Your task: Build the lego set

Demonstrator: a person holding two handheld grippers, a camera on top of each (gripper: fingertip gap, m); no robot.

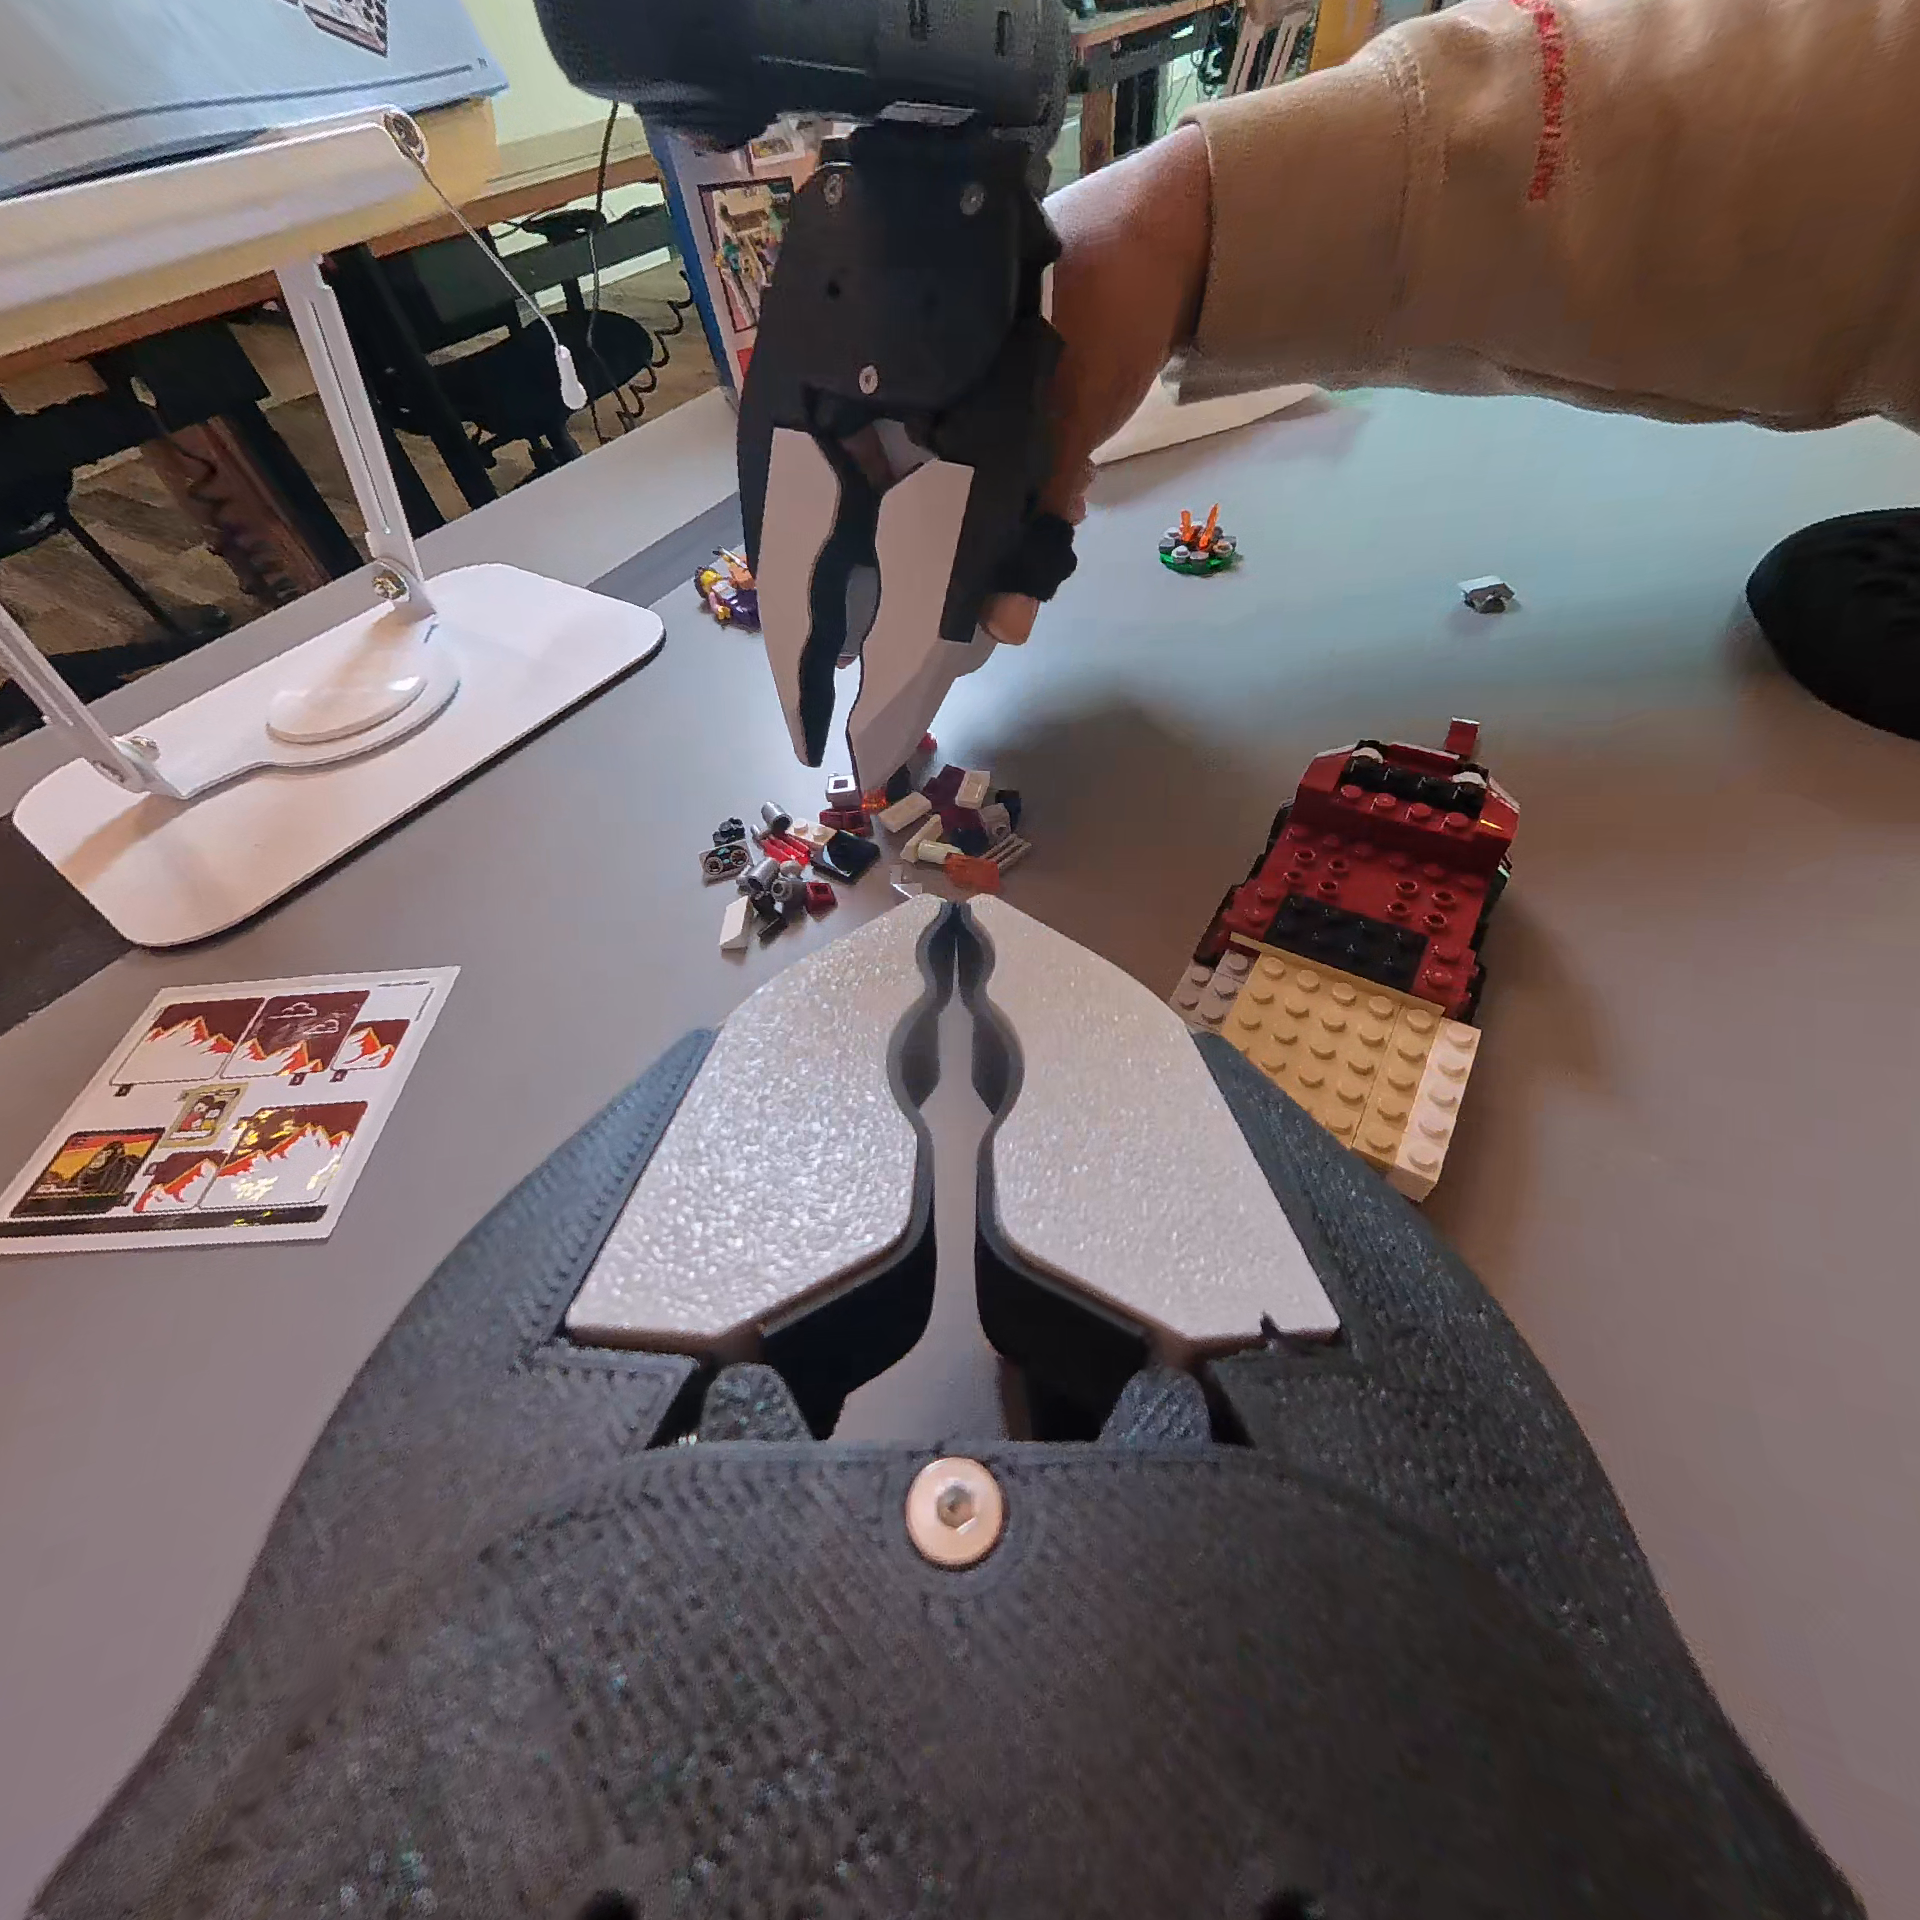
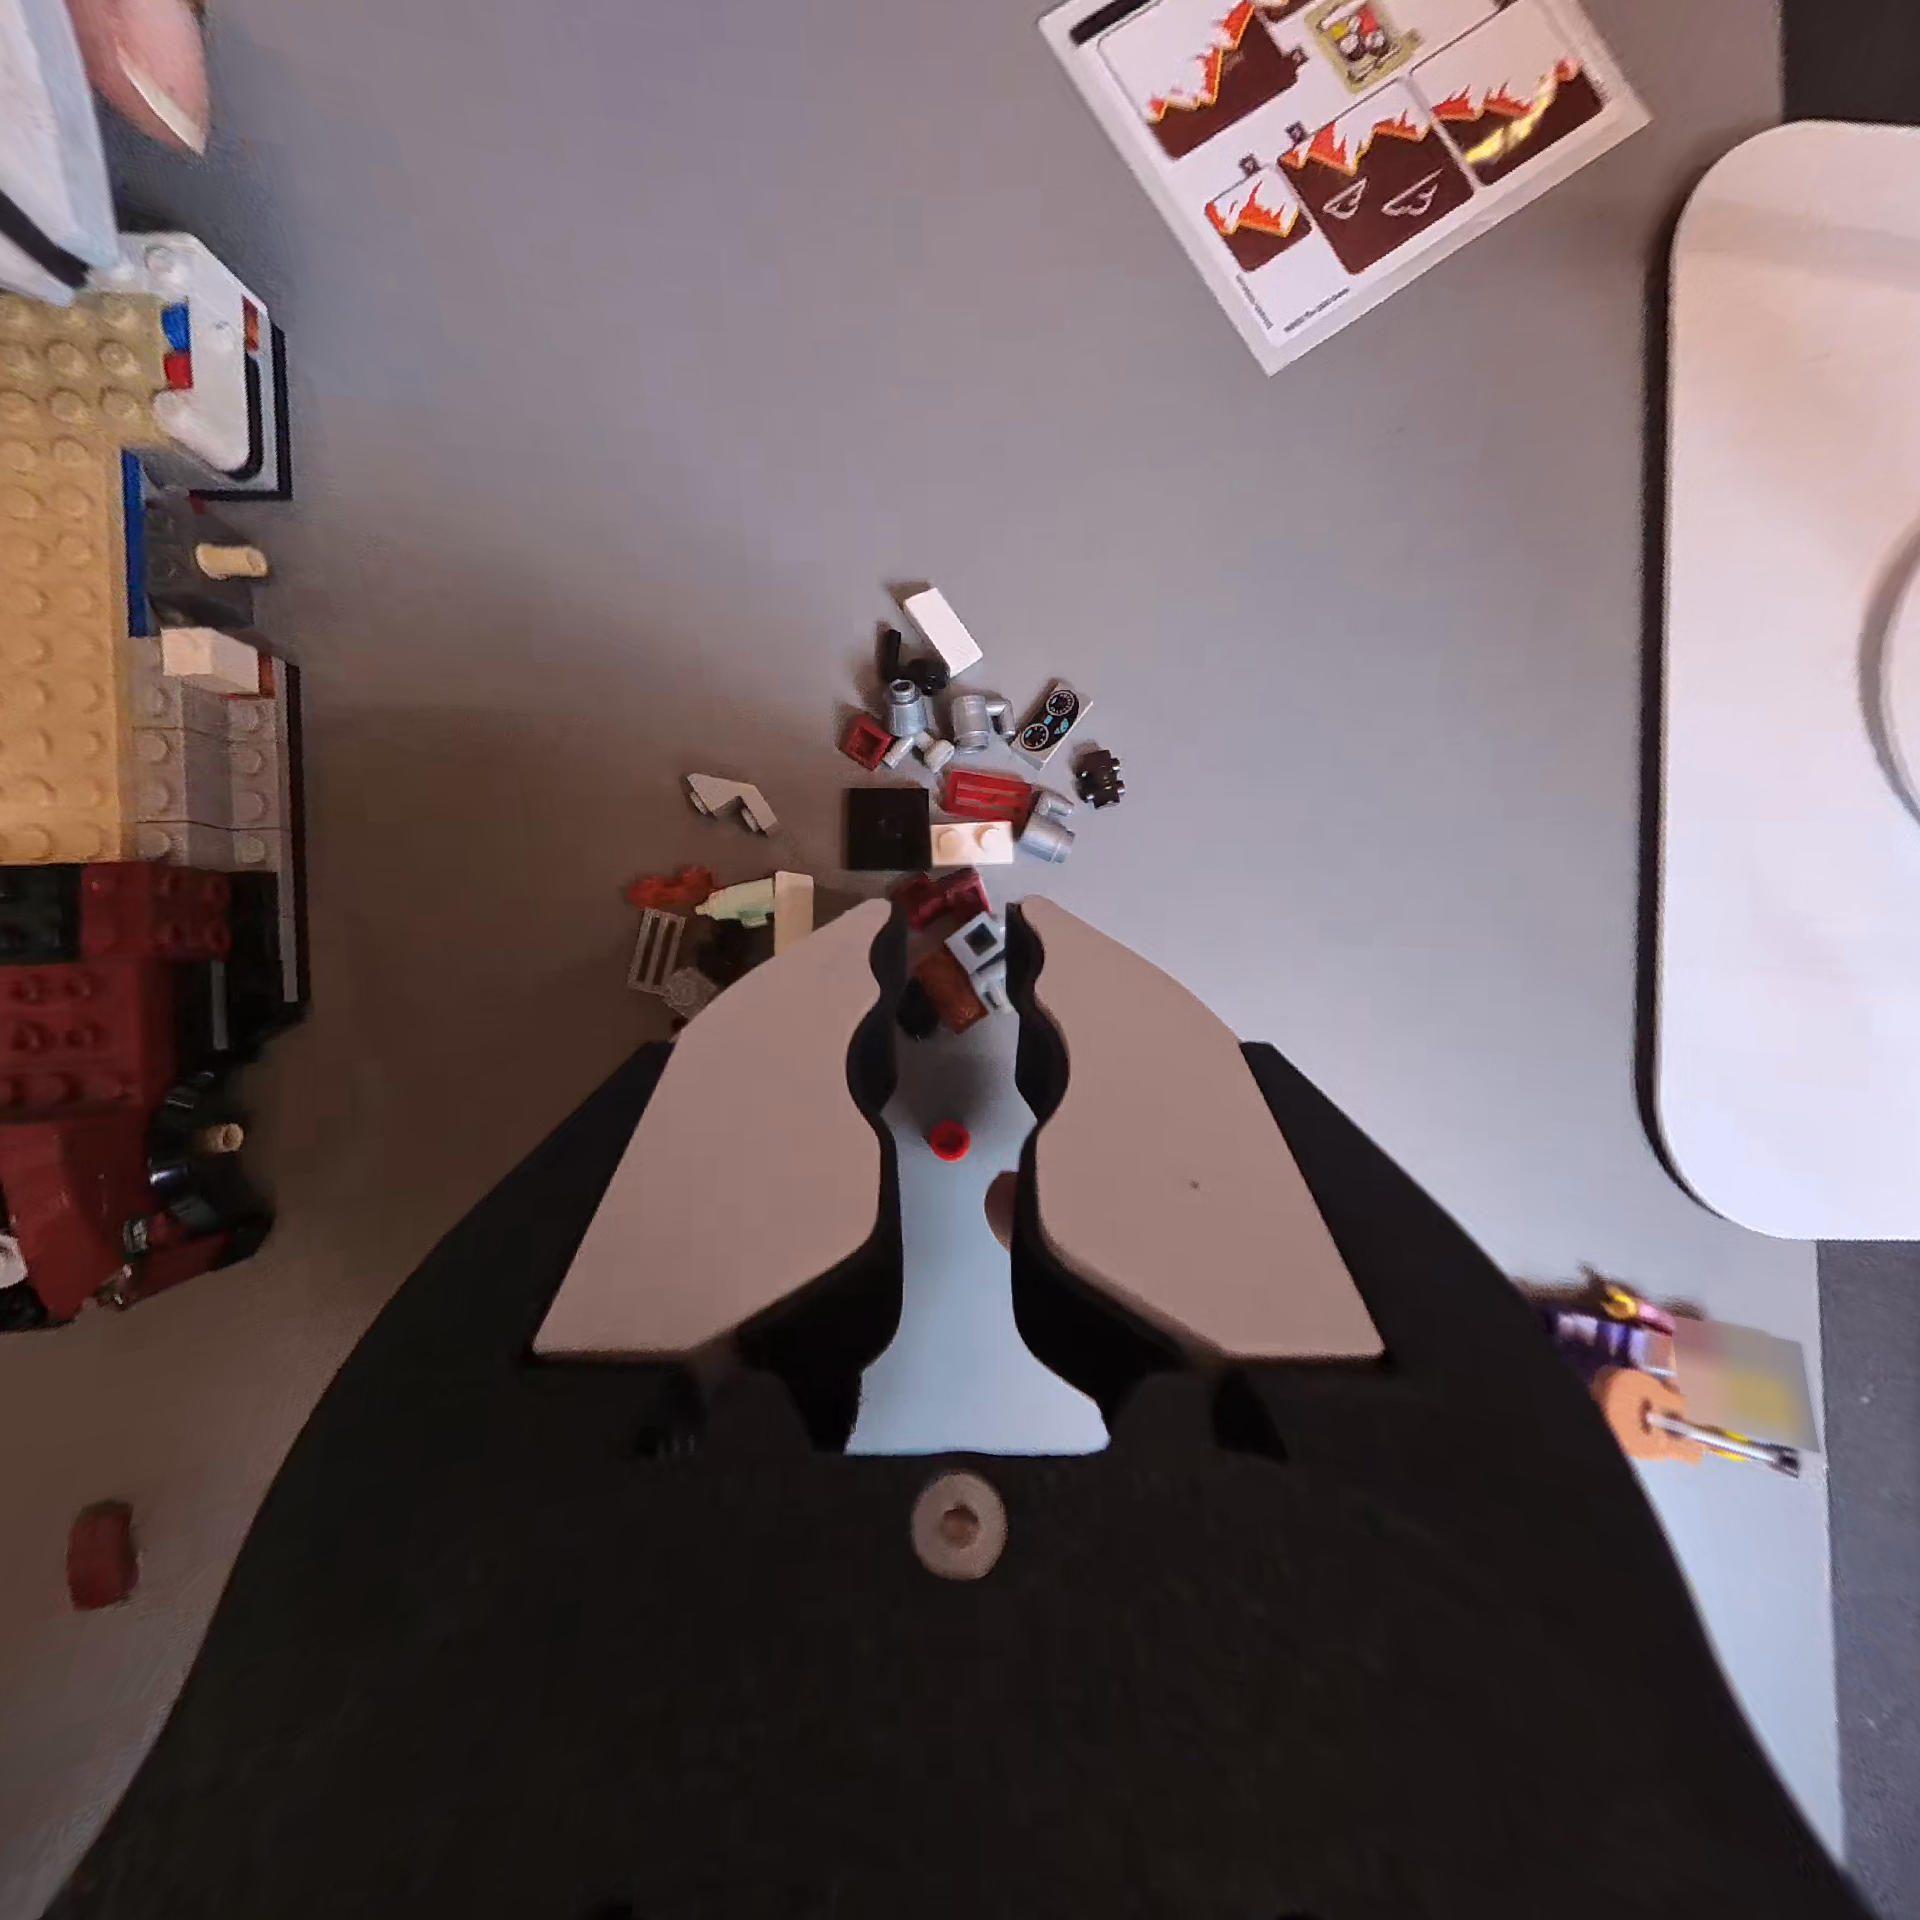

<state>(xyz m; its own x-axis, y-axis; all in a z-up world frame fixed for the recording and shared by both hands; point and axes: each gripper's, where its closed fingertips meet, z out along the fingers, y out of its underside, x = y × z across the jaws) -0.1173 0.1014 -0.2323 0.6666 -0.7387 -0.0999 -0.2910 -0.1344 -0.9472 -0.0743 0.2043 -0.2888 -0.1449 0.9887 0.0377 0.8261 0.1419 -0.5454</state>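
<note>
Bricks (image 1: 873, 831) lie loose in a small pile on the bench (image 1: 1351, 623), beside a part-built red model (image 1: 1361, 894). Your right gripper (image 2: 951, 925) hangs narrowly parted over a grey brick (image 2: 977, 951), gripping nothing; your left gripper (image 1: 953, 909) is closed and empty.

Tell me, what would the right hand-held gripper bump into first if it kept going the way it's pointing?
Probably the small light grey brick lying between the right hand-held gripper fingertips, in the pile of loose bricks; the grey table lies right beneath.

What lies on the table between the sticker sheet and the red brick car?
The pile of small loose bricks lies between sticker sheet and car, plain in the left wrist view.
</note>
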